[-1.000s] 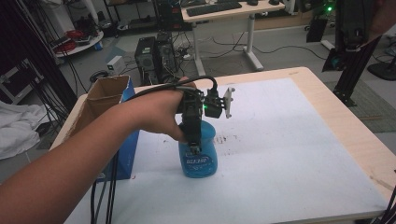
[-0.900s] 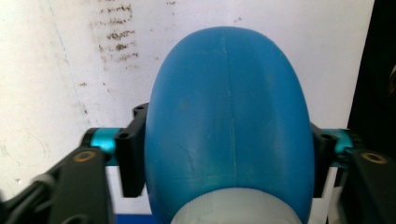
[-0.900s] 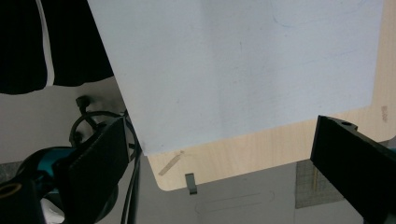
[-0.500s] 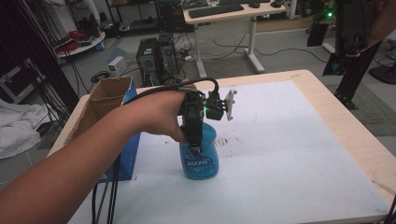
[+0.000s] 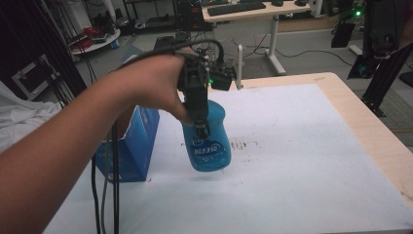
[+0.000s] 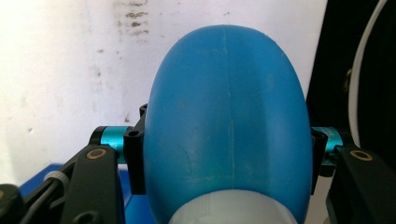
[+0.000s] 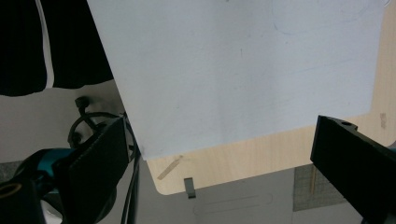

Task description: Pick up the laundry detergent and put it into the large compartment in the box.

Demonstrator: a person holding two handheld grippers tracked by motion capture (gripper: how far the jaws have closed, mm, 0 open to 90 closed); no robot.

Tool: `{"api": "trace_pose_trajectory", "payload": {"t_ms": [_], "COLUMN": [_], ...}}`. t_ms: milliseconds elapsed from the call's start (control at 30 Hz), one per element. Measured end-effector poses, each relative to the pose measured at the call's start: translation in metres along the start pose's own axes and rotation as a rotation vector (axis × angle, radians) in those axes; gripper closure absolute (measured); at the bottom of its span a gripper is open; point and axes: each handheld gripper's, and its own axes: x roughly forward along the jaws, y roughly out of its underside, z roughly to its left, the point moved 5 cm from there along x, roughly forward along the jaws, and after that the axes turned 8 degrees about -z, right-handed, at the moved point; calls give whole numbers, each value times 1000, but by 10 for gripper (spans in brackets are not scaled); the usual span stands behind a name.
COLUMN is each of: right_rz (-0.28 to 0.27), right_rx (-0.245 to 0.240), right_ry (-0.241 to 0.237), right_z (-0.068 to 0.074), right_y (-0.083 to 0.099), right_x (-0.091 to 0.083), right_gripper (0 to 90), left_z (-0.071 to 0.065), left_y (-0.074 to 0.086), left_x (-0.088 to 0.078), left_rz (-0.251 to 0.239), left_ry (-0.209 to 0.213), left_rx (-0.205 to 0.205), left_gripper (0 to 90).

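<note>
The left tongs point(image 5: 200, 127) are clamped on the blue bottle point(image 5: 208, 139), one black jaw on each flank, as the left gripper view shows with the rounded blue bottle point(image 6: 226, 121) wedged between them. Compared with a moment ago, the bottle no longer stands on the white sheet of the bench point(image 5: 302, 165): it now hangs clear of it at the centre of the high view, slightly tilted, with a faint shadow below its base. The jaws have just been closing on the bottle and have now settled. The grip seems to be holding, so the pick-up looks done and the carry can begin. The blue box point(image 5: 131, 146) stays at the left of the frame, just beside the bottle. The right tongs point(image 7: 219, 154) stand apart with nothing between them, above the bench's near corner.
</note>
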Motion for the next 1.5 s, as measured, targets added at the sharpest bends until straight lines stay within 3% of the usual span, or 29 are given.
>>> {"api": "trace_pose_trajectory", "payload": {"t_ms": [167,333,567,700,867,900,933,1067,1233,1400,1467,1500], "right_rz": [2,1,3,1,3,0,0,2,9,12,12,12], "right_rx": [-10,-26,-30,-35,-47,-52,-52,-57,-60,-58,-63,-63], "right_ry": [-4,-5,-9,-10,-15,-16,-16,-20,-22,-25,-28,-28], "right_z": [1,1,0,-2,-4,-4,-4,-5,-6,-6,-8,-8], "right_y": [-6,-13,-19,-22,-28,-30,-30,-34,-37,-39,-40,-40], "right_x": [3,3,5,8,11,11,11,12,15,16,17,17], "right_gripper": [36,36,36,36,36,36,36,36,36,36,36,36], "left_z": [3,11,25,34,45,47,47,55,63,67,72,72], "left_y": [8,21,53,76,106,112,112,136,156,164,171,171], "left_x": [-29,-57,-97,-115,-132,-135,-135,-146,-146,-142,-134,-134], "left_rz": [4,2,-49,-43,-38,-44,-44,-56,-29,-5,16,16], "left_ry": [-8,-25,-46,-81,-109,-117,-117,-149,-173,-183,-190,-190], "left_rx": [-32,-104,-252,-370,-474,-500,-500,-591,-667,-691,-730,-730], "left_gripper": [387,387,387,387,387,387,387,387,387,387,387,387]}}
